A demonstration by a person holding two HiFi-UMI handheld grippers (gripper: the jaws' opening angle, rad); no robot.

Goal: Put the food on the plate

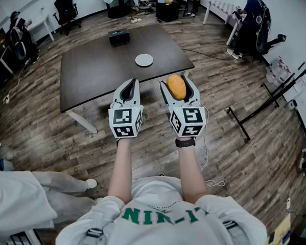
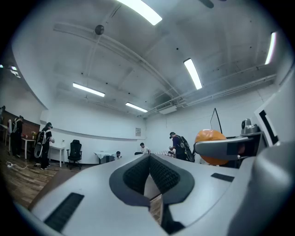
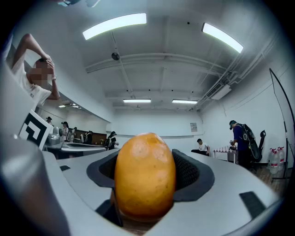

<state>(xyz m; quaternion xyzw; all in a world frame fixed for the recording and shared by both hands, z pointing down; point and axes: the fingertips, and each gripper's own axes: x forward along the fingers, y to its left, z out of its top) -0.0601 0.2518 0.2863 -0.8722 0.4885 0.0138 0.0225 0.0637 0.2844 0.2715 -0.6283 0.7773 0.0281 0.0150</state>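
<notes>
An orange-yellow, egg-shaped fruit like a mango (image 1: 176, 86) sits between the jaws of my right gripper (image 1: 177, 86), which is shut on it; in the right gripper view the mango (image 3: 144, 176) fills the gap between the dark pads. My left gripper (image 1: 129, 88) is beside it on the left, shut with nothing in it; its dark pads (image 2: 148, 174) meet at the tips. Both grippers are held up in front of the near edge of a dark brown table (image 1: 94, 70). A small white plate (image 1: 144, 60) lies on that table, beyond the grippers.
A black box (image 1: 119, 37) sits at the table's far side. Wood floor surrounds the table. A black office chair (image 1: 67, 10) stands at the back left, a person with a backpack (image 1: 253, 22) at the back right, and a black metal stand (image 1: 245, 121) to the right.
</notes>
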